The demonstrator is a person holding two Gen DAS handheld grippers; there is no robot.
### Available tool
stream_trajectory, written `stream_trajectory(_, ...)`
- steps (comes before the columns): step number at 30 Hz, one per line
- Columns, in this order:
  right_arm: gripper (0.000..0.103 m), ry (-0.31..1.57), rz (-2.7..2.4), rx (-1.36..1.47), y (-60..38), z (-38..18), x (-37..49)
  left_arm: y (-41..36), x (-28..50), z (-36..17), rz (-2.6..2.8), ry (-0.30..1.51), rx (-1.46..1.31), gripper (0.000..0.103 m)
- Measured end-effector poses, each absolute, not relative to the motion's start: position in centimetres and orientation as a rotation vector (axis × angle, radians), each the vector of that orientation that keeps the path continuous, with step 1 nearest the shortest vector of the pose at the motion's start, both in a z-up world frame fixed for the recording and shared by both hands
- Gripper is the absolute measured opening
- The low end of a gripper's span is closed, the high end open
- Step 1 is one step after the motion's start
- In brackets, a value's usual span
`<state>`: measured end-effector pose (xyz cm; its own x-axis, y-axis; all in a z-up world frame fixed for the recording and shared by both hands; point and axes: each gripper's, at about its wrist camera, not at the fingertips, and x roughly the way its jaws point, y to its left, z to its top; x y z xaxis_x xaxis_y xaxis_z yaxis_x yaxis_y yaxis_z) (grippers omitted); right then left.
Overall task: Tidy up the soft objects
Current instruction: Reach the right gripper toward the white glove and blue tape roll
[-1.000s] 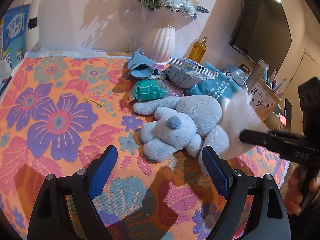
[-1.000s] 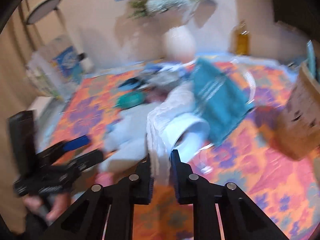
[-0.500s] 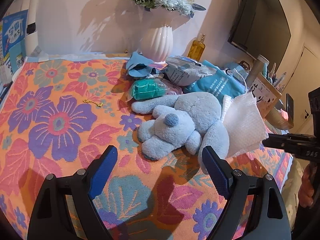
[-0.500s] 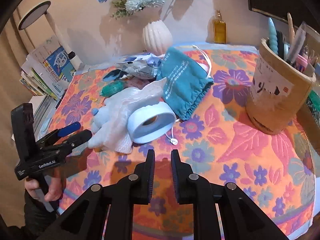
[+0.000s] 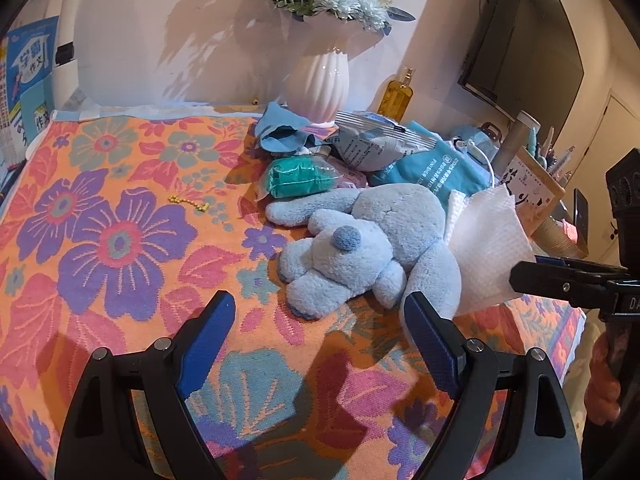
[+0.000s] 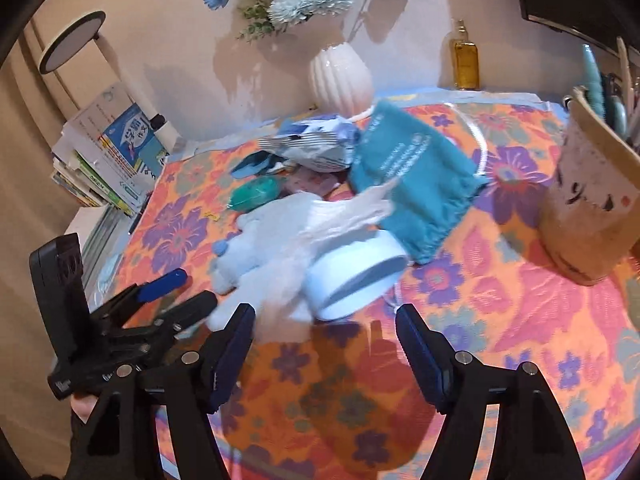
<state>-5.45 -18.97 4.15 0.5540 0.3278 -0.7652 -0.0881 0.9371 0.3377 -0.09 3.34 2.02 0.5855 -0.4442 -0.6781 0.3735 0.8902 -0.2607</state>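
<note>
The left gripper (image 5: 320, 320) is held with its jaws spread wide above the flowered cloth (image 5: 120, 240), and nothing is caught between them. The right gripper (image 6: 324, 332) is seen with its jaws opening; only bare cloth is framed between its blue pads, and nothing is pressed by them.

Just beyond the left gripper's fingers a pale blue plush dog (image 5: 360, 240) is laid on its side on the cloth. A white tissue (image 5: 484, 248) is draped against the dog's far flank, close to the tip of the right gripper. In the right wrist view the tissue is spread over the dog and a white roll of tape (image 6: 352, 276), which rests on the cloth just beside the toy.

Behind the dog, a green packet (image 5: 298, 178), a silver snack bag (image 5: 376, 144) and a teal drawstring pouch (image 6: 416, 184) are piled together near a white ribbed vase (image 5: 318, 88) of flowers. An amber bottle (image 6: 464, 60) is stood against the wall, and a cardboard pen holder (image 6: 584, 208) is placed at the table's right side.
</note>
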Motion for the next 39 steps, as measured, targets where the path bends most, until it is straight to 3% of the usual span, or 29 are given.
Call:
stream_trajectory(10, 0.072, 0.989, 0.176, 0.264, -21.6, 2.1, -3.8, 3.2, -0.2, 2.1, -0.470, 0.817, -0.091, 0.086)
stream_trajectory(25, 0.072, 0.913, 0.150, 0.349, -25.3, 3.9, -3.3, 3.6, 0.2, 1.9, -0.465, 0.830, -0.117, 0.086)
stream_trajectory(32, 0.073, 0.916, 0.131, 0.141, -19.3, 4.3, -1.5, 3.8, 0.3, 1.8, -0.468, 0.839, -0.128, 0.086)
stream_trajectory(39, 0.073, 0.897, -0.002, 0.128, -23.2, 4.1, -5.5, 3.7, 0.1, 1.9, -0.478, 0.828, -0.120, 0.086)
